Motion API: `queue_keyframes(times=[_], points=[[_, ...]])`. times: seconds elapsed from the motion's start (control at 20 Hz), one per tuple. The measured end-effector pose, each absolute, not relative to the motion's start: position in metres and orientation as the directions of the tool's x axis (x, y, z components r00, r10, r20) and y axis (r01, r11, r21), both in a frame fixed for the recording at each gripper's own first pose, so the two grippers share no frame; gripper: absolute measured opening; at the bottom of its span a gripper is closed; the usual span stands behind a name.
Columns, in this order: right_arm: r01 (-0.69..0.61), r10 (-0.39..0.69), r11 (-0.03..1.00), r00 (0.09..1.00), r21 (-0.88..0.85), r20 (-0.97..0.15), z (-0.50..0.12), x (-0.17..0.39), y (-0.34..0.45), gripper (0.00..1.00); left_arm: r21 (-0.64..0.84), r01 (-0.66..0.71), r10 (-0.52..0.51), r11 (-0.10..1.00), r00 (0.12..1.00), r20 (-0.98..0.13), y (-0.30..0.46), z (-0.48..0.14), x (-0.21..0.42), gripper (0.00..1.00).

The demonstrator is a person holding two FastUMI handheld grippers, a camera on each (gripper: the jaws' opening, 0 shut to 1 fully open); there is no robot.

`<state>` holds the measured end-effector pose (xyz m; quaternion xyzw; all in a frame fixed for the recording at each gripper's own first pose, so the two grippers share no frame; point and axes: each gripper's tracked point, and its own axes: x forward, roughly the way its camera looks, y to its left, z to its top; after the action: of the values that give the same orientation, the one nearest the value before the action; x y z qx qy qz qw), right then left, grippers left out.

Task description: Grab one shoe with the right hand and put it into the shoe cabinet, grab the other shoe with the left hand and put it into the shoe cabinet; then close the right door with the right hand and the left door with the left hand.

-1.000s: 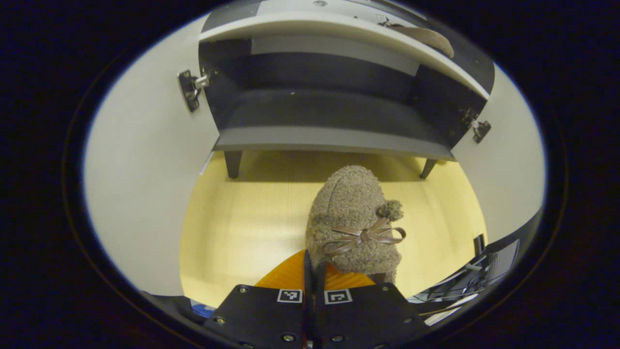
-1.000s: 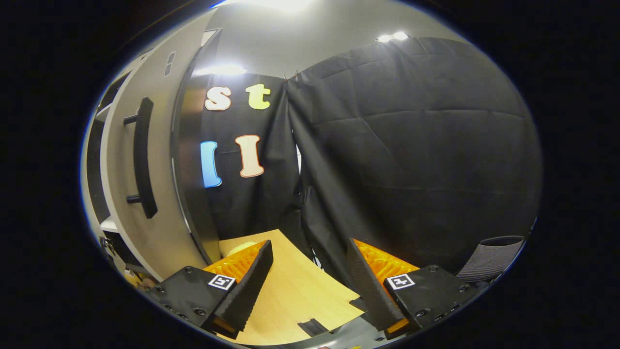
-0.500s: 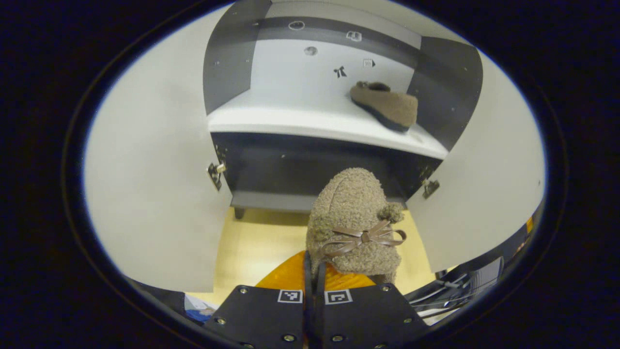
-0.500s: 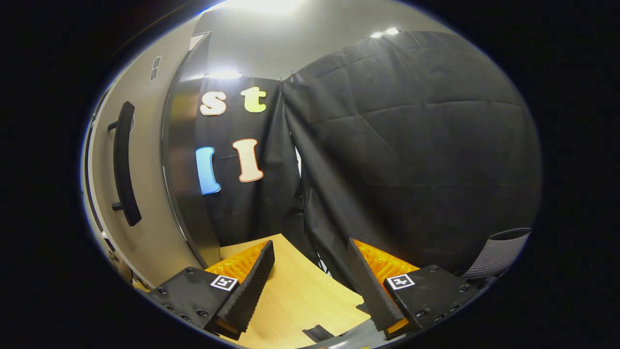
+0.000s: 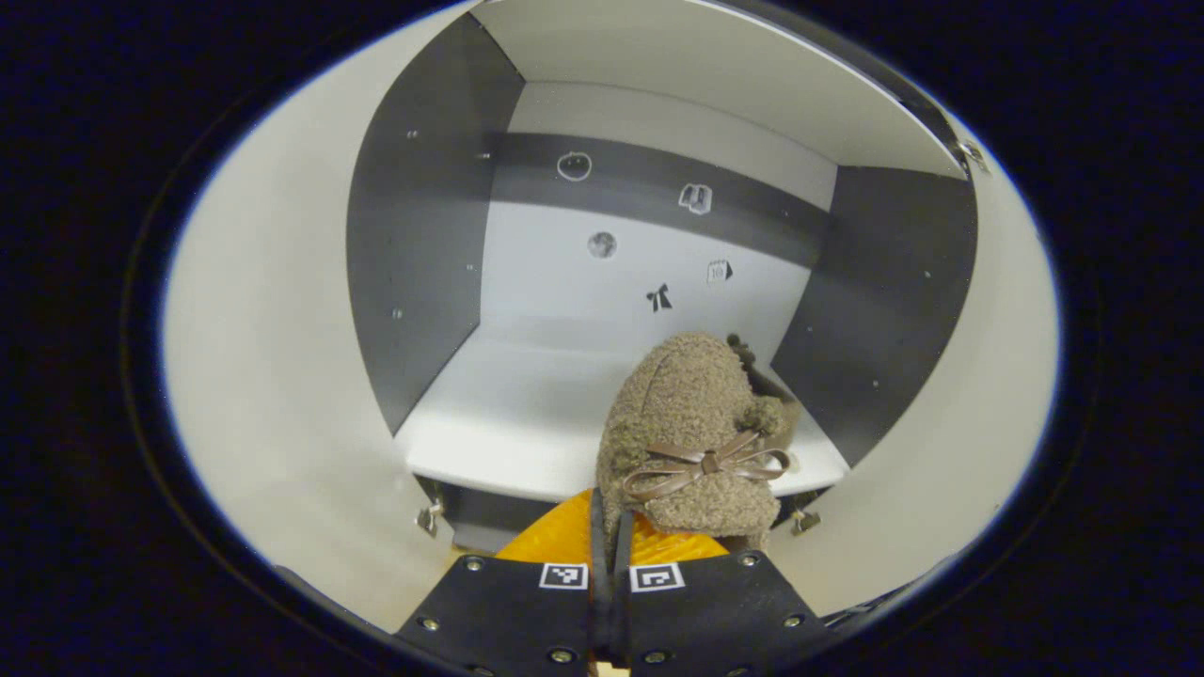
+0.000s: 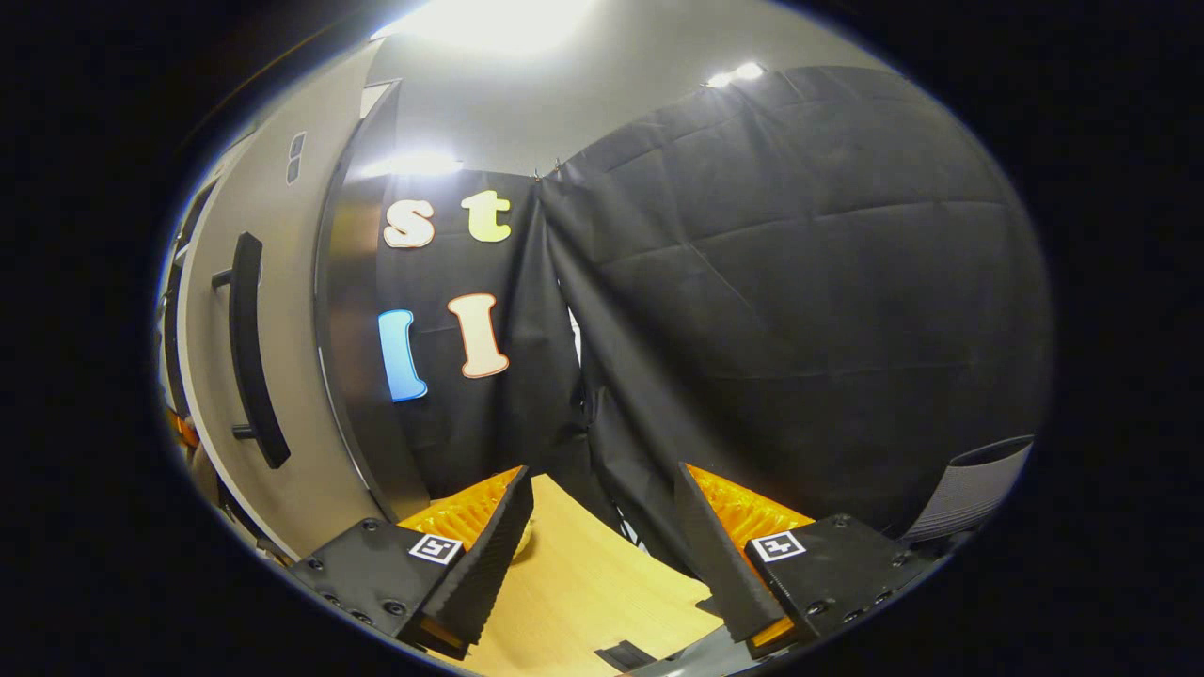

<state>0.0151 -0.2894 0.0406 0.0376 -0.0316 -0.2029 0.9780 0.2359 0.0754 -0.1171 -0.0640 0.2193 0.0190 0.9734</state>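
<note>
In the left gripper view, my left gripper (image 5: 609, 527) is shut on the heel edge of a fuzzy brown slipper (image 5: 691, 428) with a brown bow, held up in front of the open shoe cabinet (image 5: 423, 235), level with its white shelf (image 5: 517, 423). A bit of the other brown slipper (image 5: 752, 365) peeks out behind it at the shelf's right. In the right gripper view, my right gripper (image 6: 602, 527) stands open with nothing between its fingers, beside the right door (image 6: 282, 282) and its black handle (image 6: 252, 348).
Both cabinet doors stand open, the left door (image 5: 263, 376) and right door (image 5: 950, 423) flanking the cabinet in the left gripper view. A light wooden table (image 6: 583, 592) lies below the right gripper. A grey chair back (image 6: 969, 484) stands at the far right.
The left gripper has lifted the slipper and moved closer to the cabinet, so the upper shelf is now straight ahead. The right gripper has barely shifted and stays open.
</note>
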Motion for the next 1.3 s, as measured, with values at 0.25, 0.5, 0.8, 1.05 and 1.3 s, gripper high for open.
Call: queue_keyframes(times=[0.25,0.5,0.8,1.05,1.3], points=[[0.447,-0.451,0.891,0.891,0.078,0.053,0.037,-0.007,-0.295,0.95,-0.115,-0.102,0.057,0.988,0.938,-0.342,0.089,-0.078,0.294,0.01],[0.489,-0.491,0.87,0.871,0.069,0.019,0.022,-0.024,-0.306,0.96,-0.128,-0.132,0.088,0.983,0.95,-0.3,0.084,-0.079,0.367,0.01],[0.52,-0.523,0.851,0.852,0.072,0.014,0.022,-0.031,-0.323,0.92,-0.125,-0.157,0.105,0.98,0.932,-0.348,0.09,-0.106,0.394,0.01],[0.501,-0.503,0.861,0.864,0.09,0.005,0.019,-0.02,-0.324,0.96,-0.106,-0.188,0.137,0.977,0.919,-0.37,0.102,-0.116,0.395,0.07],[0.44,-0.442,0.895,0.897,0.071,0.004,0.021,0.003,-0.314,0.96,-0.078,-0.13,0.091,0.988,0.922,-0.376,0.088,-0.118,0.393,0.04]])
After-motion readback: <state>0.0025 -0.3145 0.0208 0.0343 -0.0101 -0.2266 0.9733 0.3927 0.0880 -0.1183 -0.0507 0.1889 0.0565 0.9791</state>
